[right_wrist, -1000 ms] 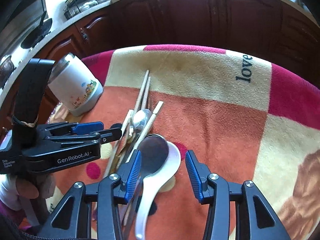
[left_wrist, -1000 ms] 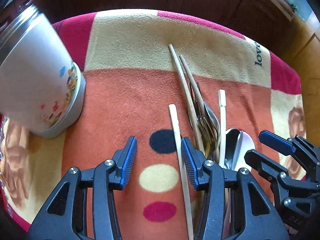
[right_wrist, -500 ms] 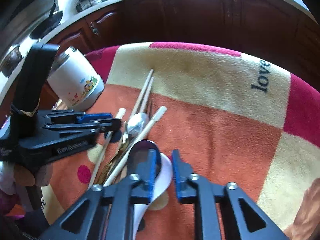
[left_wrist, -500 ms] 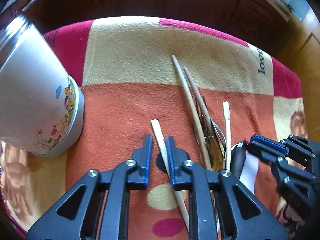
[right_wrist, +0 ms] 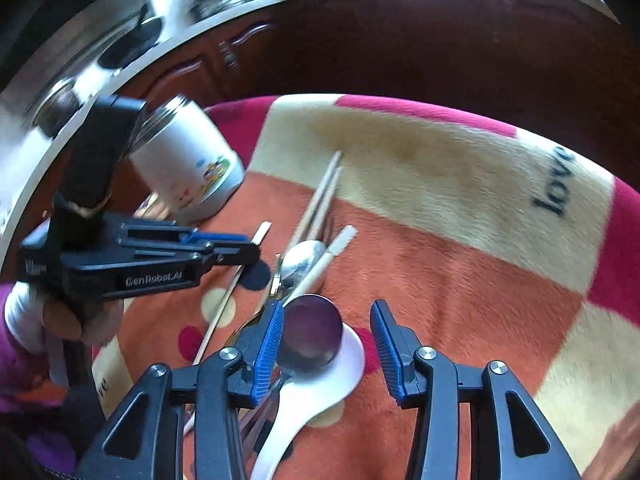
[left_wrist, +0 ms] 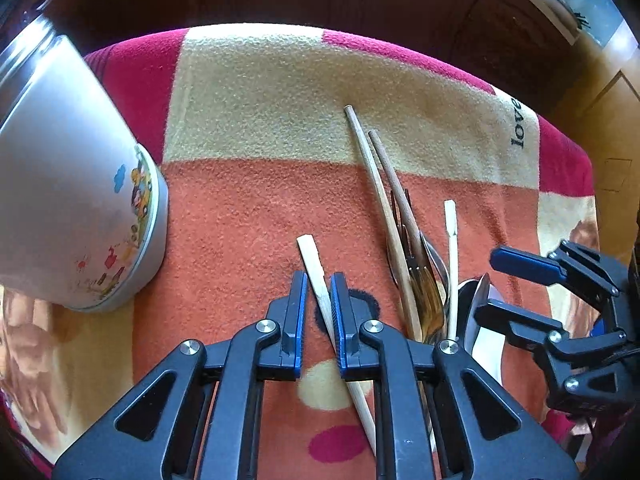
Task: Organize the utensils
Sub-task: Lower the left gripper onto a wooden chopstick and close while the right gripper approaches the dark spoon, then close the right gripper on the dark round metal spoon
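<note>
Left hand-held gripper (left_wrist: 318,300): jaws drawn nearly together on a pale chopstick (left_wrist: 314,258), pinching it a little below its squared top end. The stick ran back under the gripper and slanted across the patterned blanket (left_wrist: 248,208); from the pictures it could not be told whether it had left the cloth.

Right hand-held gripper (right_wrist: 326,344): jaws had just reopened and stood spread, straddling a dark metal spoon bowl (right_wrist: 310,336) that lay nested in a white ceramic spoon (right_wrist: 320,376). Pads clear of both; nothing held.

Step in hand, by my reading: first pick of the sort, one chopstick taken by the left. Next move would call for lifting it free without dragging the pile, then carrying it to the white canister (left_wrist: 76,200), which stood well to the left, mouth tilted away from the lens.

Remaining pile sat just right of the left gripper: two wooden chopsticks (left_wrist: 376,184), a fork (left_wrist: 420,276), a second pale chopstick (left_wrist: 451,248), all touching or overlapping.
</note>
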Tool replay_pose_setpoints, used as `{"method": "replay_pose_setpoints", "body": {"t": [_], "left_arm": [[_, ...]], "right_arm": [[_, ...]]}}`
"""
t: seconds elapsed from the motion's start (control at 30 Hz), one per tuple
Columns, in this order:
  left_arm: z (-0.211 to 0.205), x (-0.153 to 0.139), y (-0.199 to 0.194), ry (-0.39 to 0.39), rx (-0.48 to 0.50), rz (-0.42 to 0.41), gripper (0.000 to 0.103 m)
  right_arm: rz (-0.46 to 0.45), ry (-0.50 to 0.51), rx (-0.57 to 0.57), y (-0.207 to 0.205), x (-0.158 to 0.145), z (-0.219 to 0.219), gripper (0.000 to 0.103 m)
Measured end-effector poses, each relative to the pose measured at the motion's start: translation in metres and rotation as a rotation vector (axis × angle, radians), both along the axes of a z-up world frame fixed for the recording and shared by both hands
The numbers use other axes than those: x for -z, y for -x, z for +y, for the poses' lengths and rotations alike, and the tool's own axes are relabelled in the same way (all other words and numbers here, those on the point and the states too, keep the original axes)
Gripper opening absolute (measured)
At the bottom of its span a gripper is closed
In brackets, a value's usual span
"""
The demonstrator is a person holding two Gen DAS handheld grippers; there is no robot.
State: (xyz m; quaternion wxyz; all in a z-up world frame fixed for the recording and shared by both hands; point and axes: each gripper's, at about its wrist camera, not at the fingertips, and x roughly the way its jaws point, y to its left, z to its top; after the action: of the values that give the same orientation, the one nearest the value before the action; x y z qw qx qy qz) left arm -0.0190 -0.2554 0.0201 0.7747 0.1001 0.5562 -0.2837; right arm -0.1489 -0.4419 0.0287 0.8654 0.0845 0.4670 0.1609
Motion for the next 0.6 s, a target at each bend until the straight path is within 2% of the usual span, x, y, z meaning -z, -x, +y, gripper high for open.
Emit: {"method": "replay_pose_setpoints", "body": {"t": [0.03,0.1,0.17,0.27,0.33,0.4,0.6], "left_arm": [[-0.004,0.000,0.001,-0.002,0.002,-0.002,0.013],[-0.007,-0.001,-0.002,0.005,0.004,-0.001,0.022],[-0.013,-0.002,-0.005,0.006,0.005,-0.002,0.026],[-0.022,-0.002,-0.006,-0.002,0.010,-0.021,0.030],[-0.026,-0.002,-0.008,0.003,0.010,-0.030,0.029],[-0.027,-0.003,-0.010,0.009,0.015,-0.030,0.008],[-0.009,-0.002,-0.015,0.059,0.014,0.014,0.005]], "right_arm": [[-0.004,0.006,-0.020,-0.002,0.002,0.001,0.042],[-0.006,0.001,-0.054,-0.005,0.004,0.001,0.035],[-0.007,-0.009,-0.080,-0.006,0.004,0.002,0.021],[-0.021,-0.017,-0.081,0.003,0.002,-0.002,0.009],[-0.036,-0.037,-0.040,0.012,-0.002,-0.011,0.002],[-0.038,-0.063,-0.013,0.020,-0.005,-0.017,0.002],[-0.029,-0.070,0.020,0.039,-0.009,-0.025,0.001]]}}
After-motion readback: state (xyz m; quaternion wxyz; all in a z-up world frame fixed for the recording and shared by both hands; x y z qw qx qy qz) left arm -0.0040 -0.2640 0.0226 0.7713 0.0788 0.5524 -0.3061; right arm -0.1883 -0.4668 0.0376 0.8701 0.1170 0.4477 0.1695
